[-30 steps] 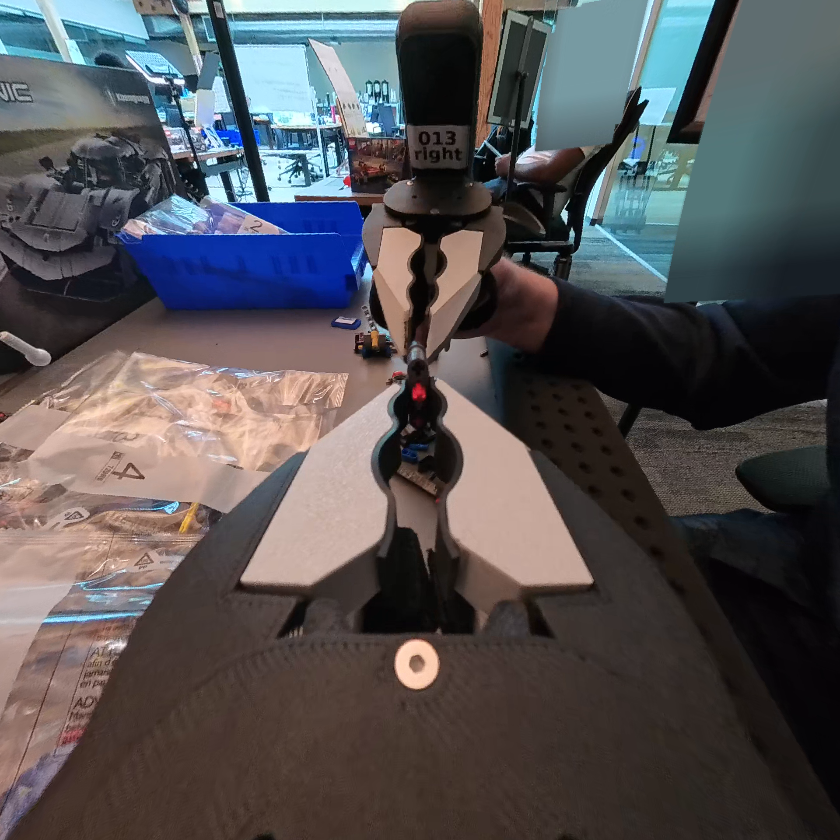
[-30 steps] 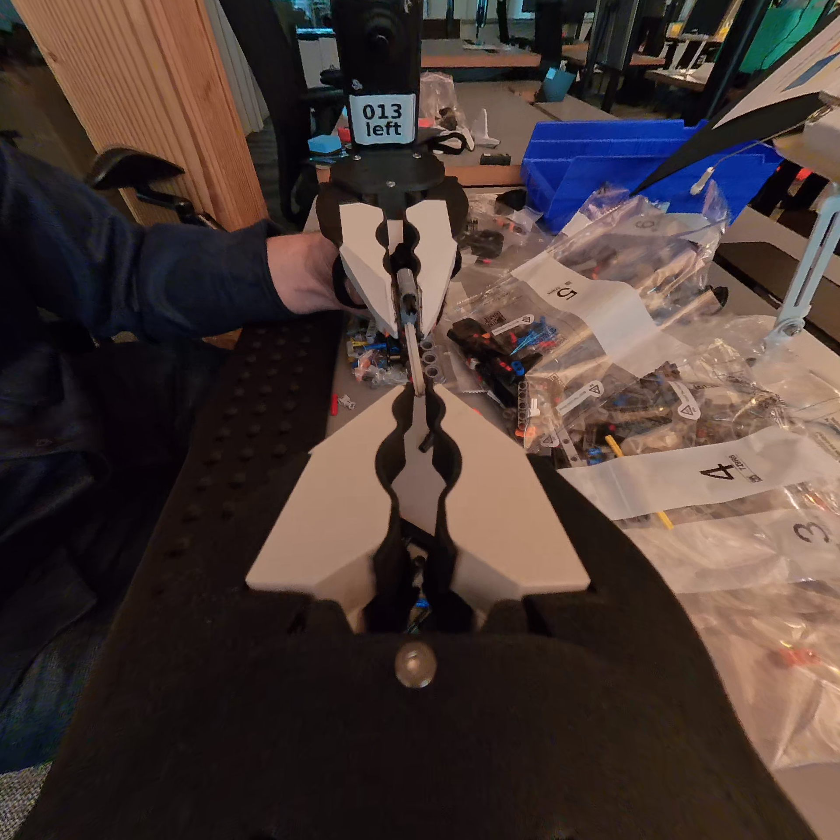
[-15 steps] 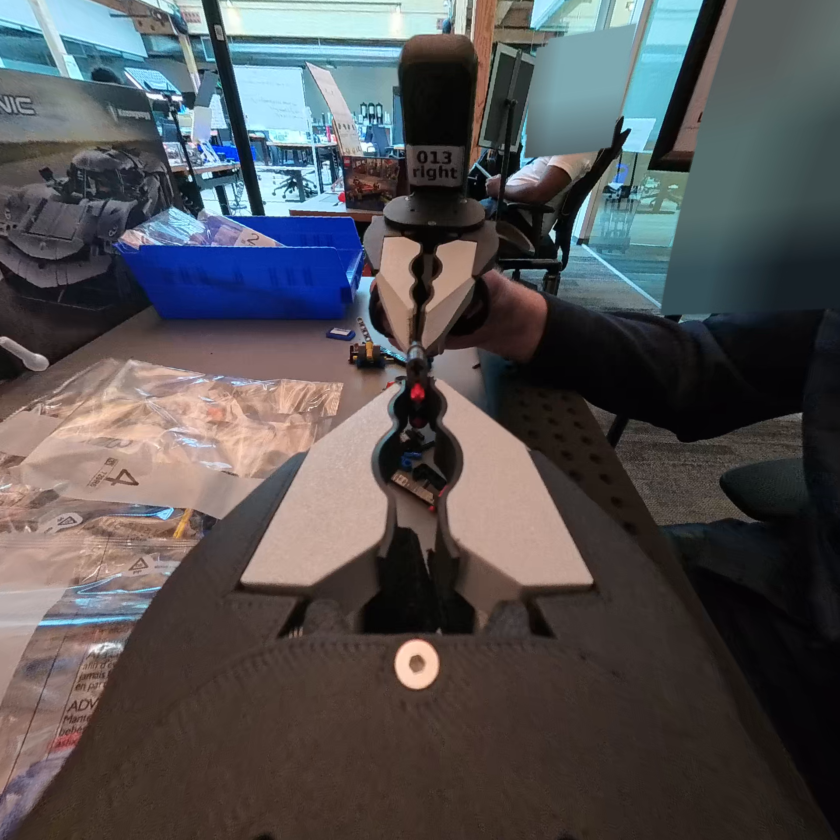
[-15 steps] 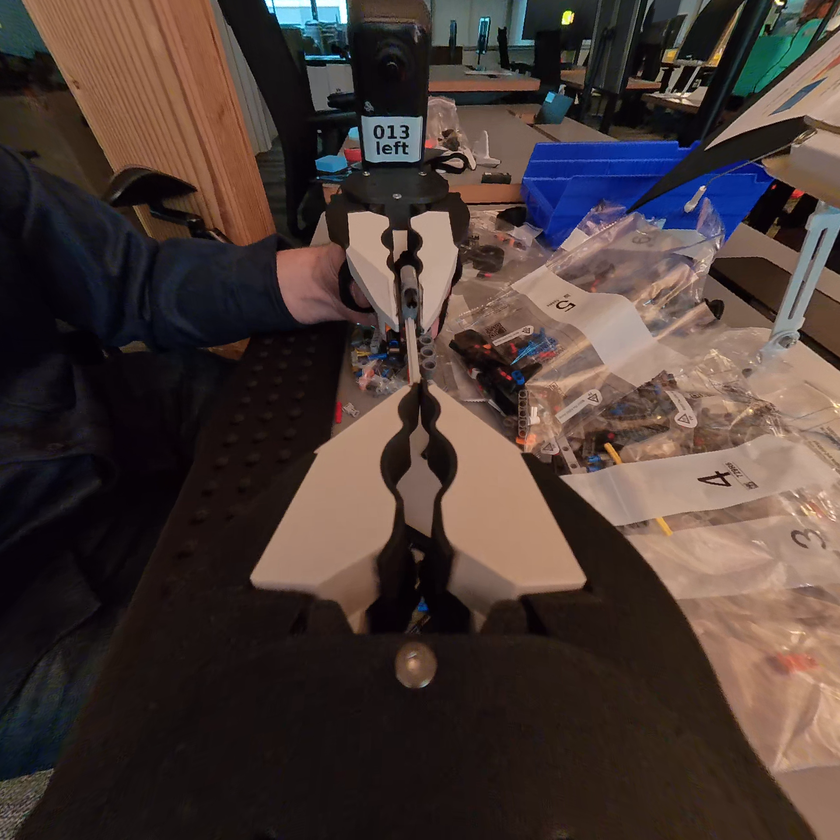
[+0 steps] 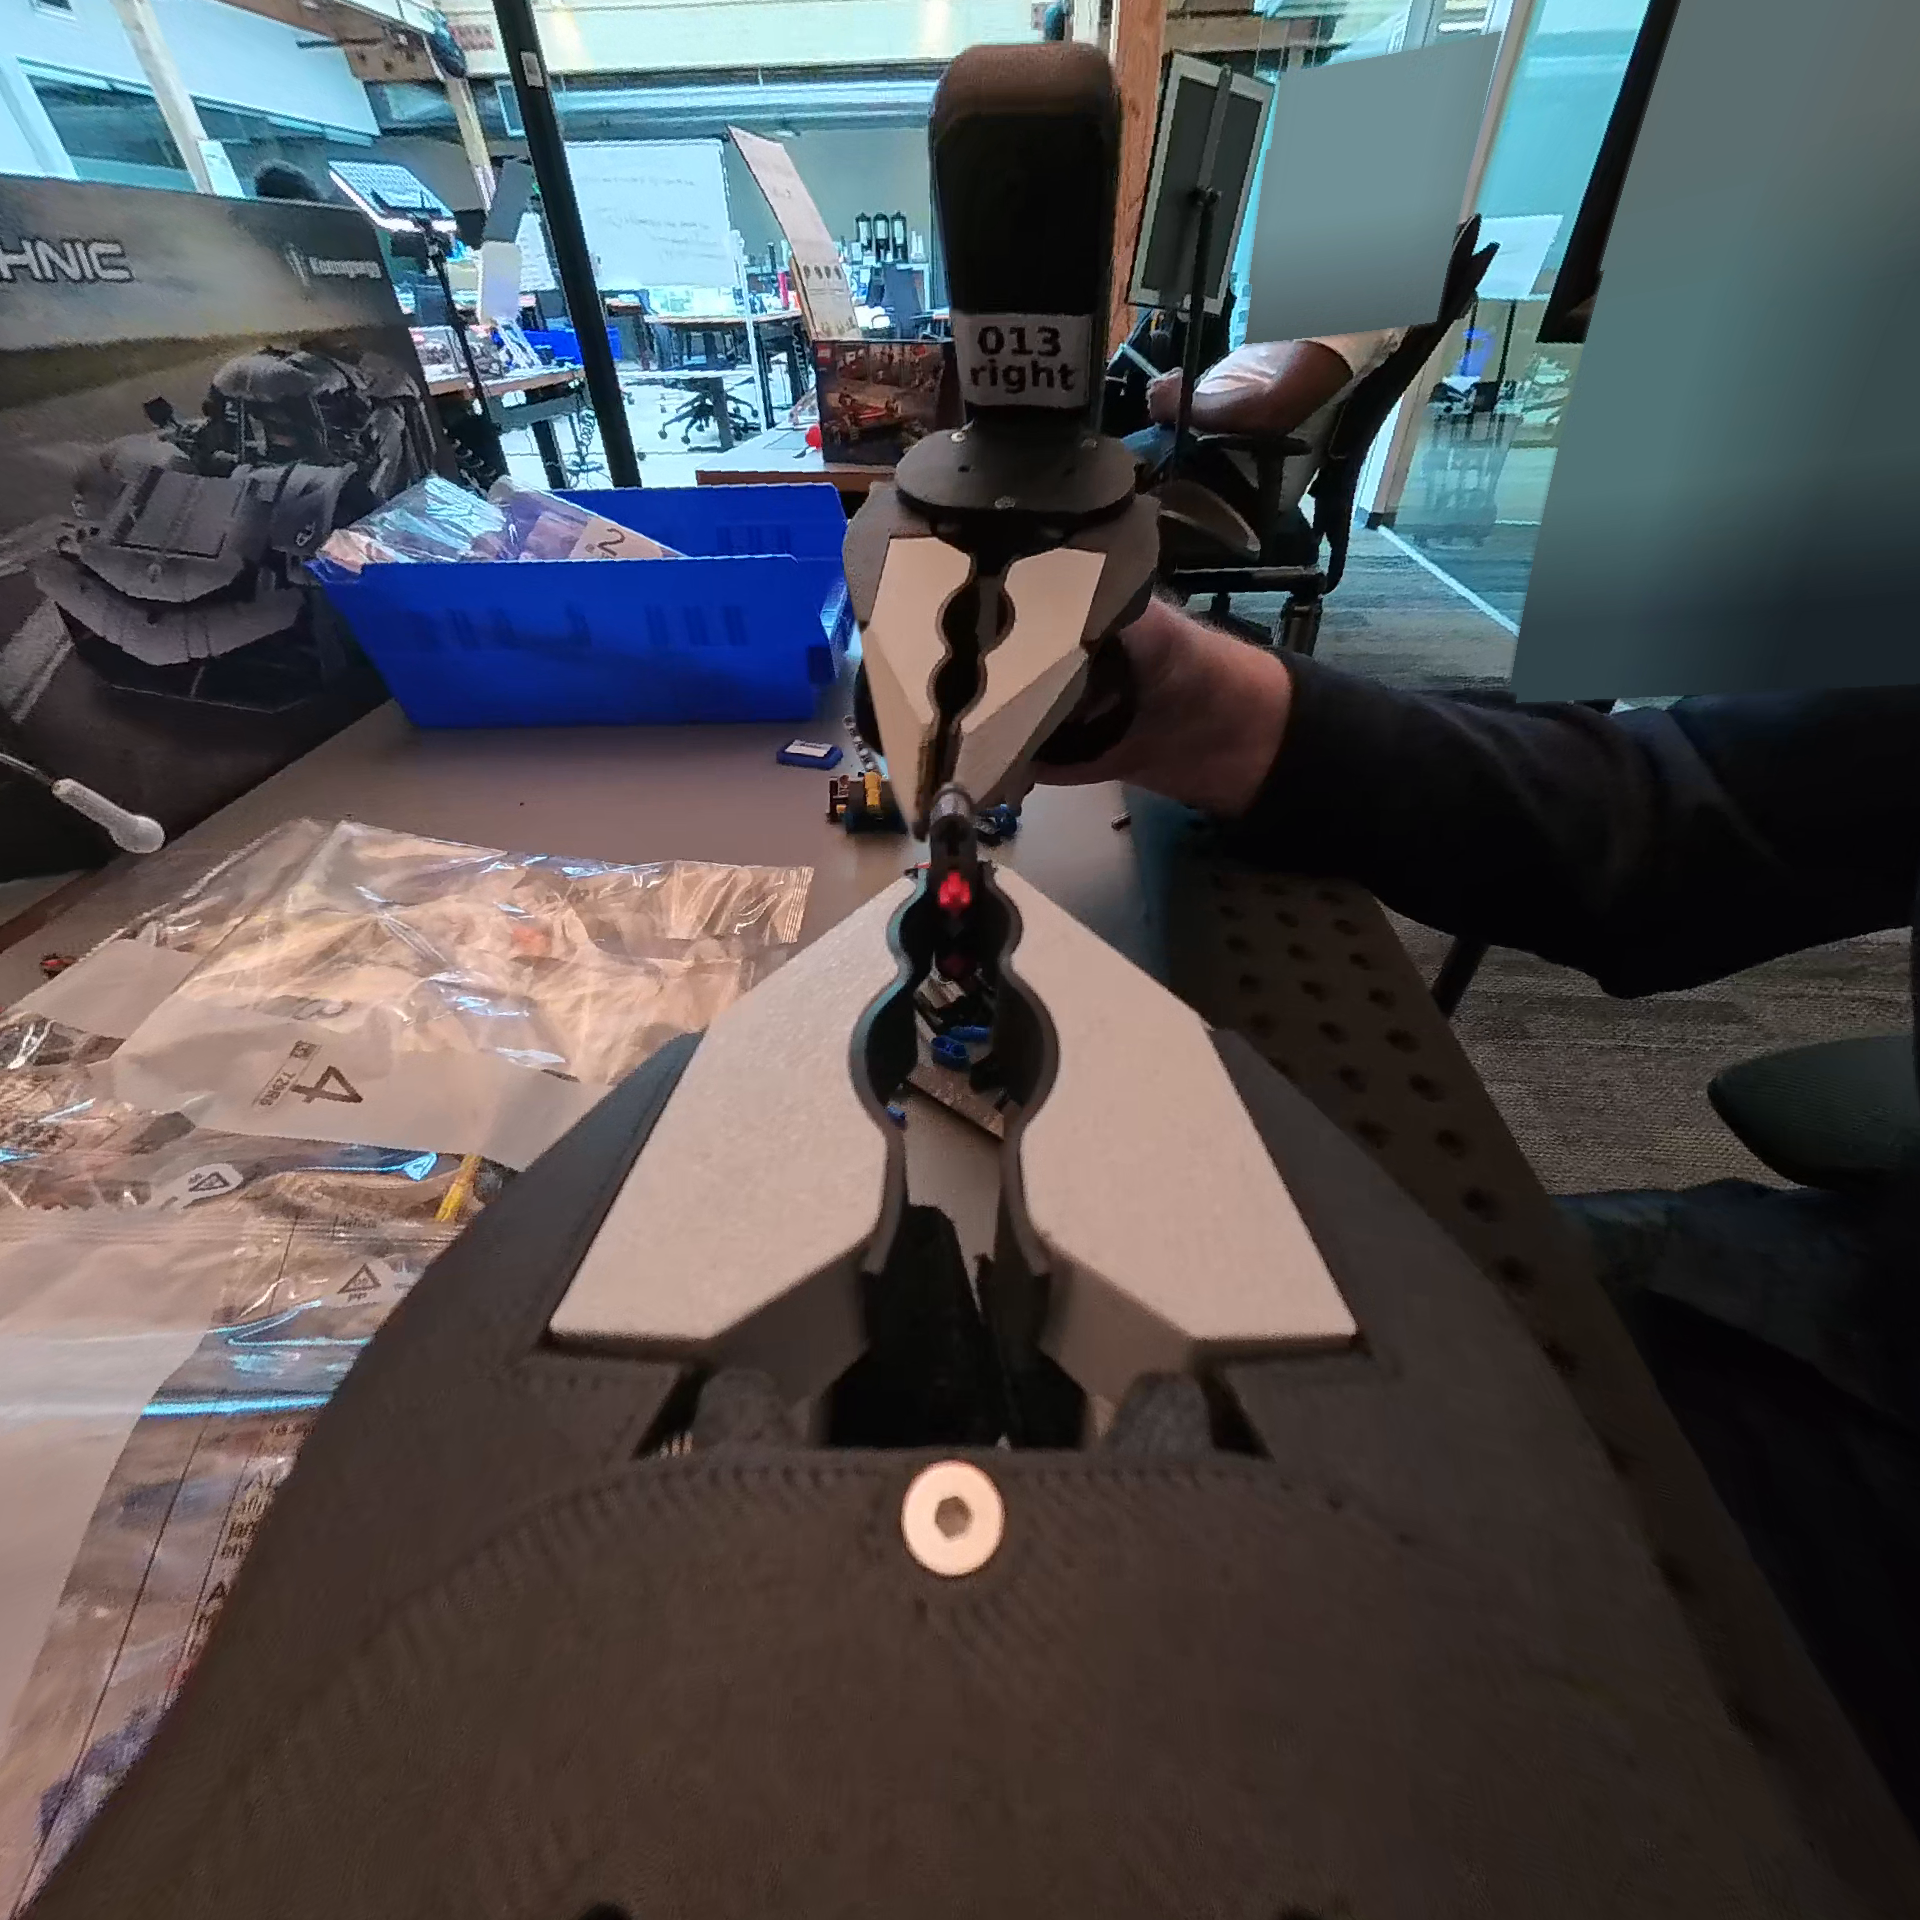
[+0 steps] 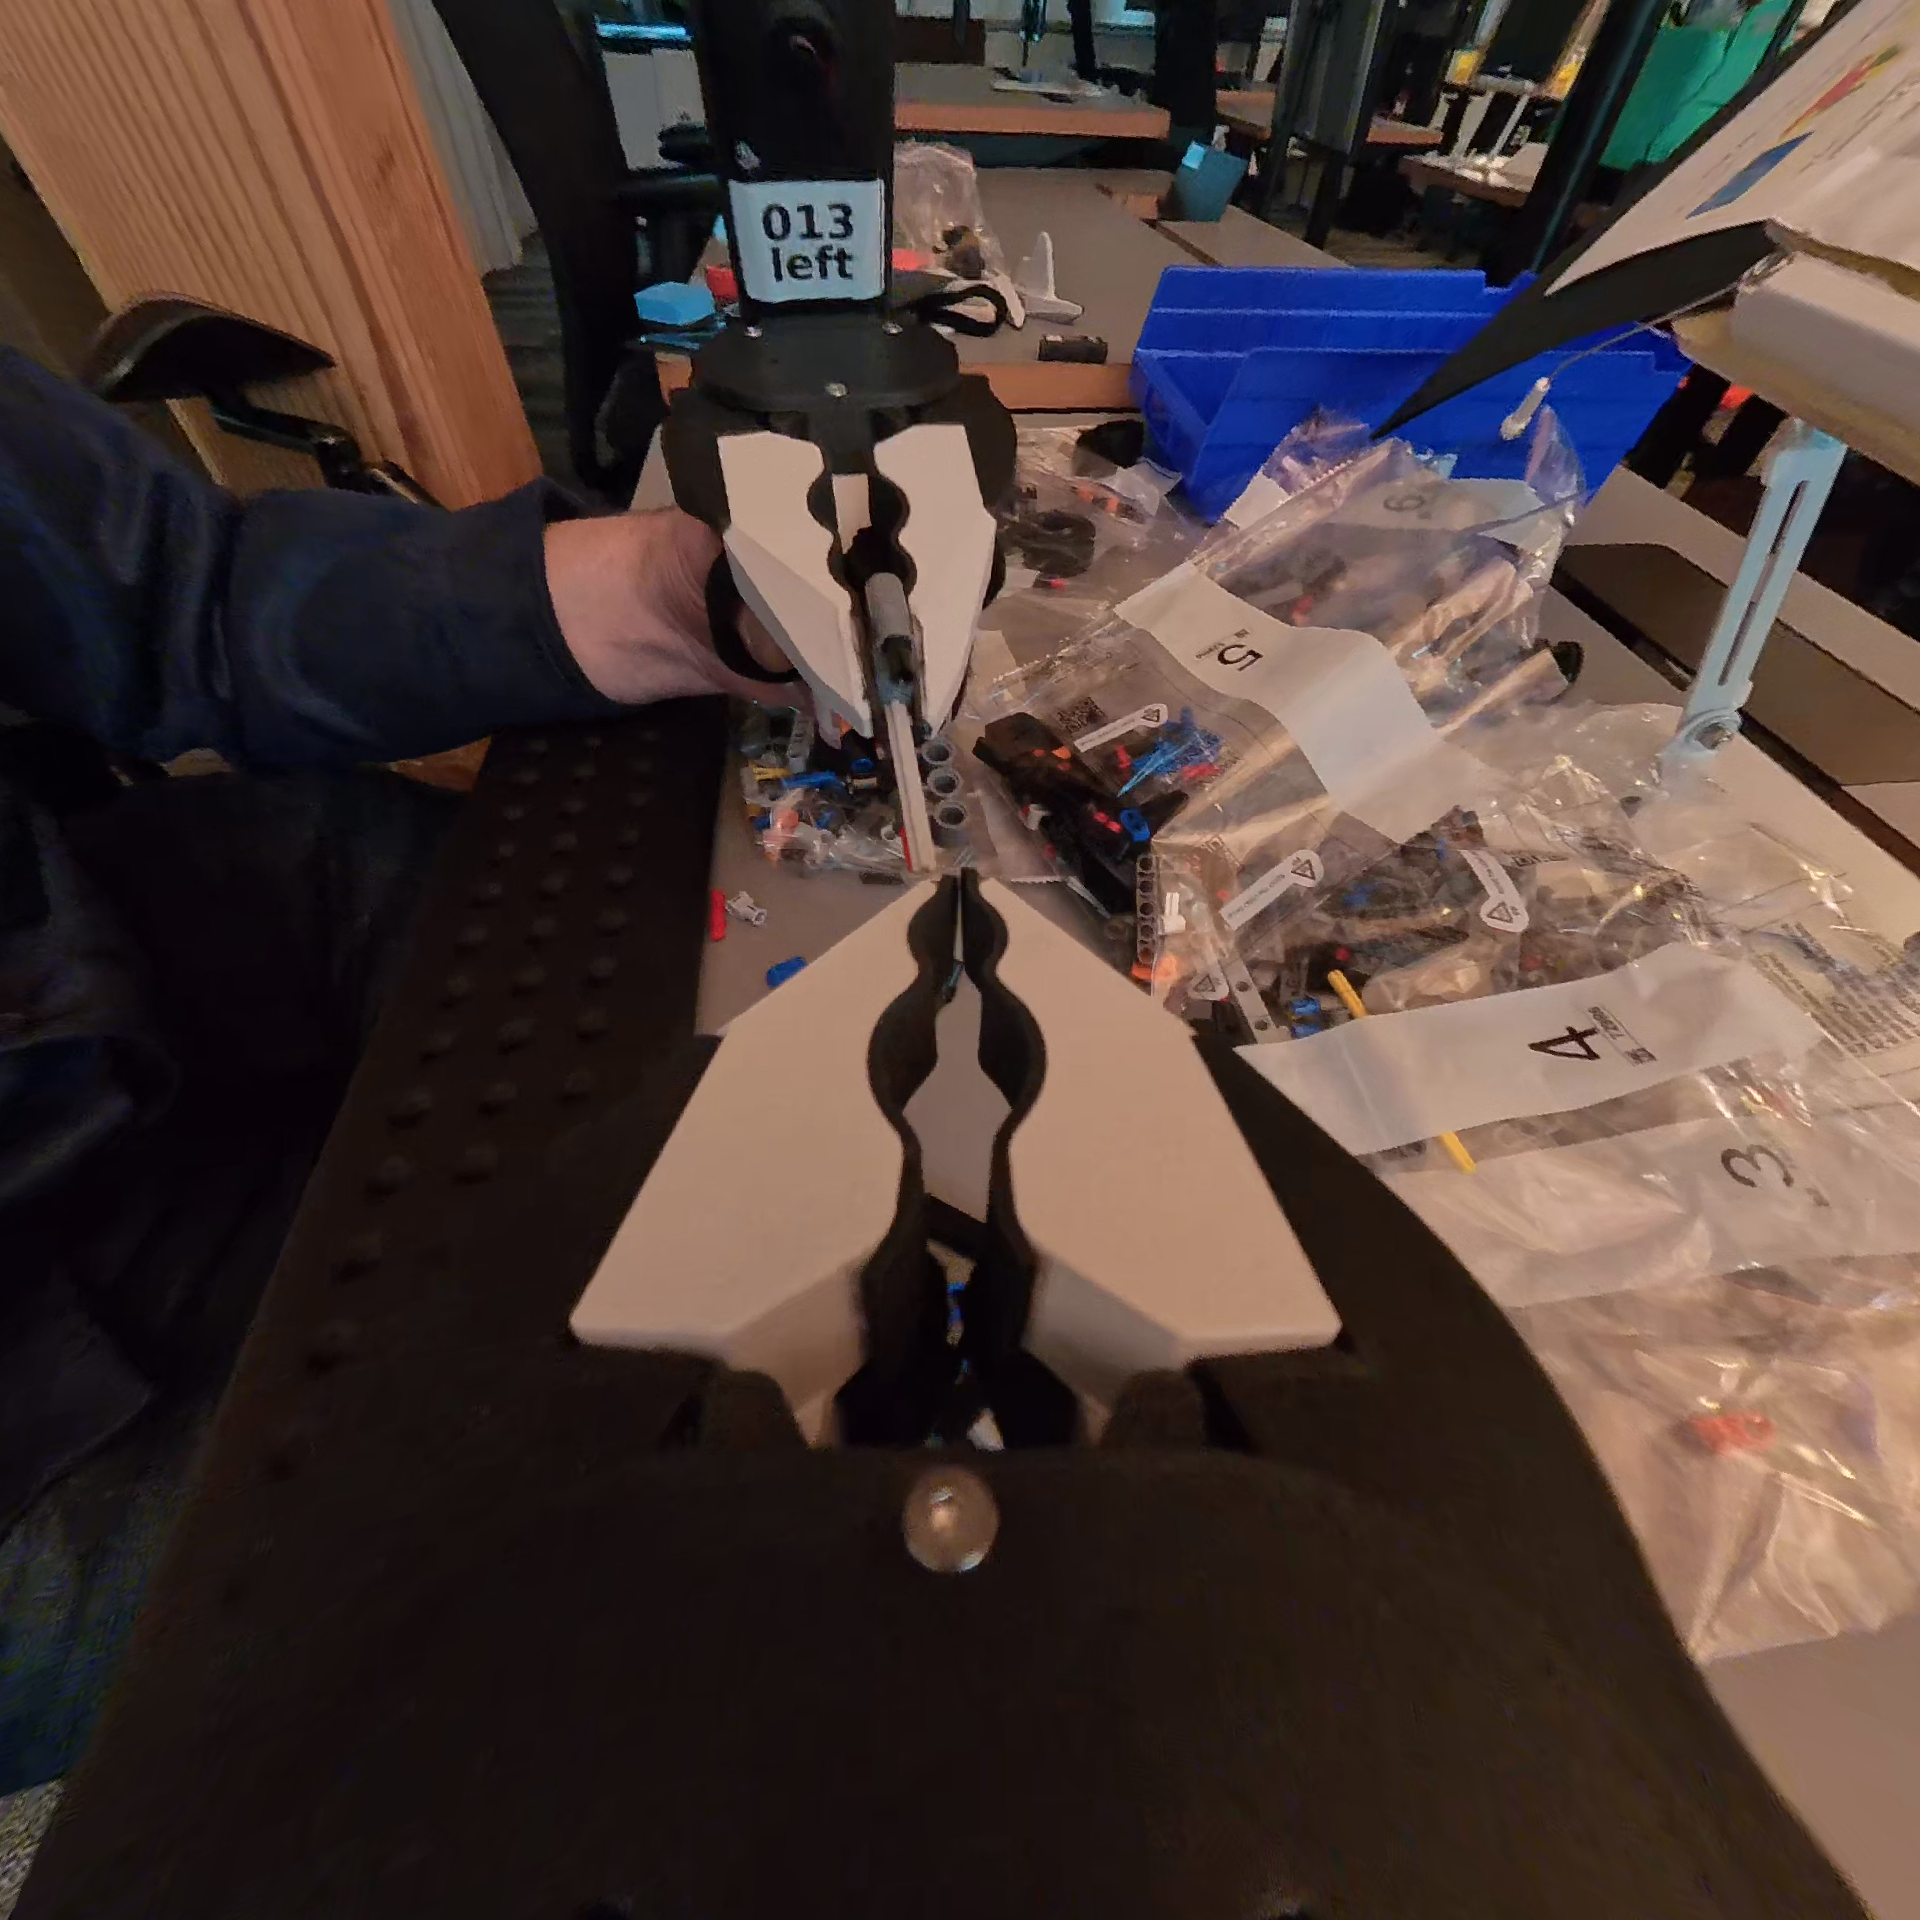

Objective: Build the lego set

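Left hand-held gripper [image 5: 951,883]: I see it pinching a grey lego beam [image 6: 899,727] above the worktop [image 5: 582,779].
Right hand-held gripper [image 6: 958,899]: fingers pressed on a thin black pin [image 6: 954,951], its tip meeting the beam's end.
Loose lego pieces [image 6: 821,805]: under the beam.
Numbered part bags [image 6: 1455,935]: right of the beam.
Blue bin [image 6: 1382,364]: beyond the bags.
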Motion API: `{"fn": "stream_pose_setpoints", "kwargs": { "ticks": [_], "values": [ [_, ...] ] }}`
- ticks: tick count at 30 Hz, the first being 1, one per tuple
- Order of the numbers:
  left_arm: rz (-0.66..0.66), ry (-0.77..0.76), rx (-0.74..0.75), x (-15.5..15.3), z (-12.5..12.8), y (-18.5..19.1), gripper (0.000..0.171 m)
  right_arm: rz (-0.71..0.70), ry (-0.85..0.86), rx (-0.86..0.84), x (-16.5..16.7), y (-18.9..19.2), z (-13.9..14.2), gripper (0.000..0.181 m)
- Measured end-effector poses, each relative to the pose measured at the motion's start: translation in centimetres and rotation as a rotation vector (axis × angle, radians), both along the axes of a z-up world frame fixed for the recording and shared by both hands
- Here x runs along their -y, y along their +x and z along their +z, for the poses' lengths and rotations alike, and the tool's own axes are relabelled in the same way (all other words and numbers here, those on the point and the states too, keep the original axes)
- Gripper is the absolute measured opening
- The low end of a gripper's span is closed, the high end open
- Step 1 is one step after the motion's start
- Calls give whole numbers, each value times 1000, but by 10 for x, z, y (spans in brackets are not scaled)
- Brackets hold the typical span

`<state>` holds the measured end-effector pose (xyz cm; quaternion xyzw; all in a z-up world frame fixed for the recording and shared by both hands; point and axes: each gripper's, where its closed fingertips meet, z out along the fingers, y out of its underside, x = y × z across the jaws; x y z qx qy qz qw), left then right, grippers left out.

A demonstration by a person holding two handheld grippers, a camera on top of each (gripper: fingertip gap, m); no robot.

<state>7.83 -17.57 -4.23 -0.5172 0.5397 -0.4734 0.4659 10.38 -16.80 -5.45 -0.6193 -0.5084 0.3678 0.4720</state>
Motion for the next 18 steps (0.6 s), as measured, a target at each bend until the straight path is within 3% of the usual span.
{"fn": "stream_pose_setpoints", "kwargs": {
  "ticks": [9,18],
  "values": [
    [-17,-18,10,2,0,5,7,58,-45,-34,7,-13,0,29],
    [-49,-18,-3,8,-4,11,7,69,14,61,12,-24,-12,23]
  ]
}}
